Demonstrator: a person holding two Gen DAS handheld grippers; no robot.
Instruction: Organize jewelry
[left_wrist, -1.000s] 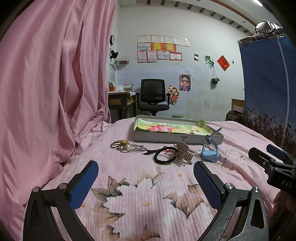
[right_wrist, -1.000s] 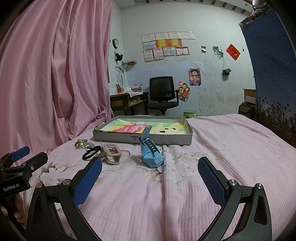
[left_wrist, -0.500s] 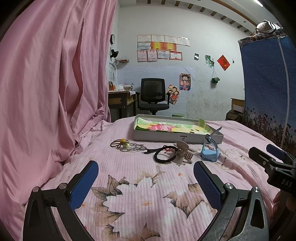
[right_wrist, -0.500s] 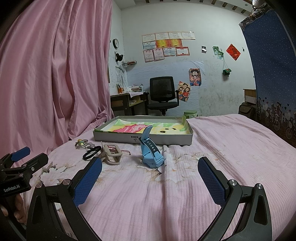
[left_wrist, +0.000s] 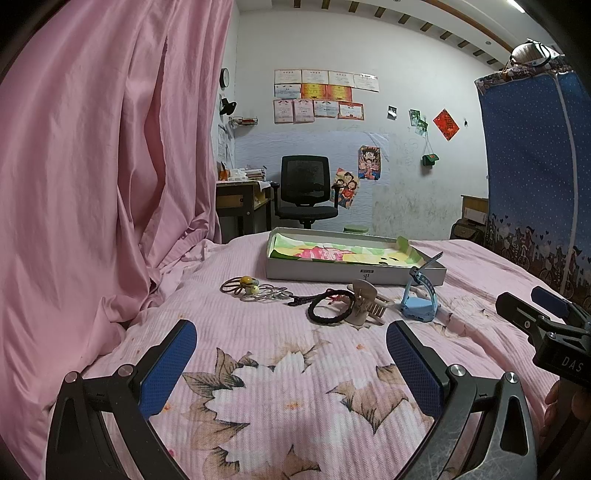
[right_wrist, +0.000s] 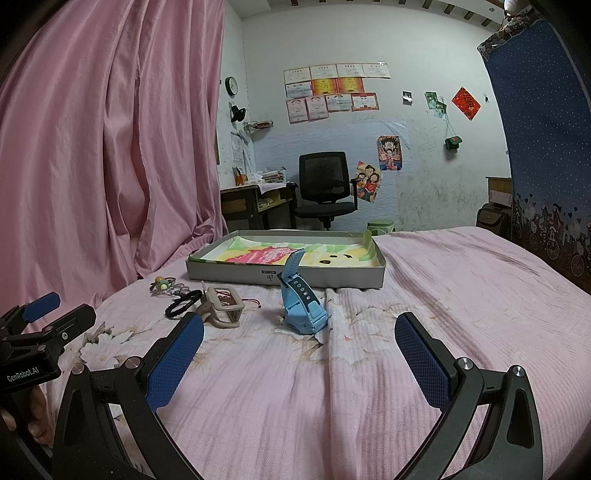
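Observation:
A shallow grey box with a colourful lining lies on the pink bed. In front of it lie a blue watch, a beige hair claw, a black hair band and hair ties with beads. My left gripper is open and empty, well short of the items. My right gripper is open and empty, just short of the watch.
A pink curtain hangs along the left of the bed. A blue curtain hangs at the right. An office chair and a desk stand beyond the bed's far end.

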